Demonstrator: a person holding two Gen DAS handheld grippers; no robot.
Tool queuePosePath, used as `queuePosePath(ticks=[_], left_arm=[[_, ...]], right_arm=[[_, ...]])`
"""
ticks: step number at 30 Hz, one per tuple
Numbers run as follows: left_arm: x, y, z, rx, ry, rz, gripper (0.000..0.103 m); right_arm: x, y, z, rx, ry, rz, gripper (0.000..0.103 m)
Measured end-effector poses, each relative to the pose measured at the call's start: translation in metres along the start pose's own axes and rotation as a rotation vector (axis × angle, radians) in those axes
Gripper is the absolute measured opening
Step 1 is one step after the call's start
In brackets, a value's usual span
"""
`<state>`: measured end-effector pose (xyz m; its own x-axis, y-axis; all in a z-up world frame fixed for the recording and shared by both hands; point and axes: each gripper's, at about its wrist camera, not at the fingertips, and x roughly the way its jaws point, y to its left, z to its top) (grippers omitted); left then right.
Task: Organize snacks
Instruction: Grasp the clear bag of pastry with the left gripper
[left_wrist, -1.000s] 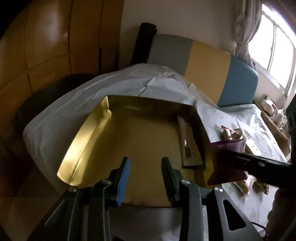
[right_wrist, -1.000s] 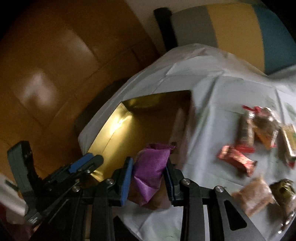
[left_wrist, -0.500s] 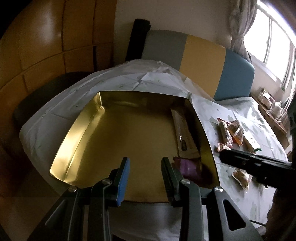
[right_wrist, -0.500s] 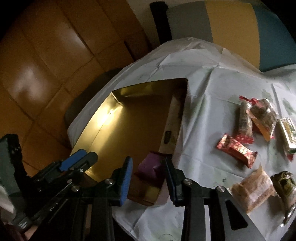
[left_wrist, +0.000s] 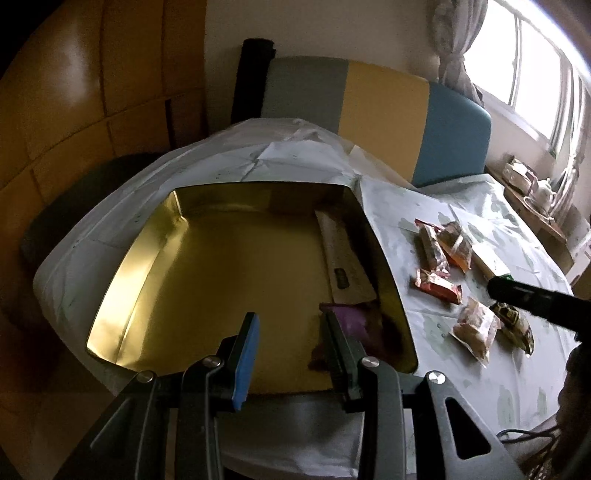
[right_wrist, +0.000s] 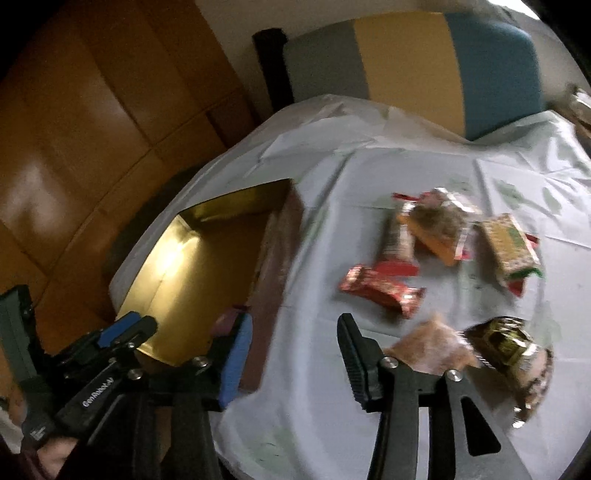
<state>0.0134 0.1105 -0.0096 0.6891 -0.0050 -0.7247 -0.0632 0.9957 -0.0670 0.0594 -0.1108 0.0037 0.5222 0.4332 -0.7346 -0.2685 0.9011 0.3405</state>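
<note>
A gold tray (left_wrist: 155, 254) (right_wrist: 177, 266) lies on the white tablecloth. A purple packet (left_wrist: 356, 319) (right_wrist: 227, 317) and a long white packet (left_wrist: 341, 258) lie along its right wall. My left gripper (left_wrist: 290, 343) is open and empty over the tray's near edge. My right gripper (right_wrist: 295, 354) is open and empty over the cloth just right of the tray. Several loose snacks lie to the right: a red bar (right_wrist: 380, 290) (left_wrist: 437, 288), a tan packet (right_wrist: 432, 349) (left_wrist: 476, 326), a dark gold packet (right_wrist: 513, 345), a green-yellow box (right_wrist: 511, 251).
A grey, yellow and blue chair back (left_wrist: 380, 107) stands behind the table. A wood-panel wall (left_wrist: 74, 92) is at the left. A side table with a teapot (left_wrist: 543, 188) sits under the window. The table's left edge drops off beside the tray.
My right gripper let go of the purple packet into the tray, opened wide and swung right, over the cloth by the loose snacks. The left gripper stayed open over the tray.
</note>
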Motion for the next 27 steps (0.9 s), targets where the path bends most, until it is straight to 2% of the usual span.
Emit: queuePosePath(ticks=[13, 17, 20, 24, 27], left_arm=[[0.001, -0.018, -0.003, 0.055, 0.015, -0.019, 0.035], [0.002, -0.023, -0.004, 0.071, 0.023, -0.028, 0.035], [0.001, -0.030, -0.004, 0.096, 0.024, -0.051, 0.037], [-0.004, -0.047, 0.000, 0.152, 0.015, -0.097, 0.037], [-0.006, -0.065, 0.005, 0.210, 0.013, -0.151, 0.037]], right_arm=[[-0.043, -0.069, -0.009, 0.053, -0.025, -0.169, 0.062], [-0.057, -0.088, -0.008, 0.052, -0.028, -0.230, 0.070], [-0.070, -0.103, -0.004, 0.037, -0.035, -0.279, 0.082], [-0.089, -0.138, 0.003, 0.065, -0.065, -0.368, 0.085], [-0.097, -0.179, 0.002, 0.162, -0.095, -0.435, 0.086]])
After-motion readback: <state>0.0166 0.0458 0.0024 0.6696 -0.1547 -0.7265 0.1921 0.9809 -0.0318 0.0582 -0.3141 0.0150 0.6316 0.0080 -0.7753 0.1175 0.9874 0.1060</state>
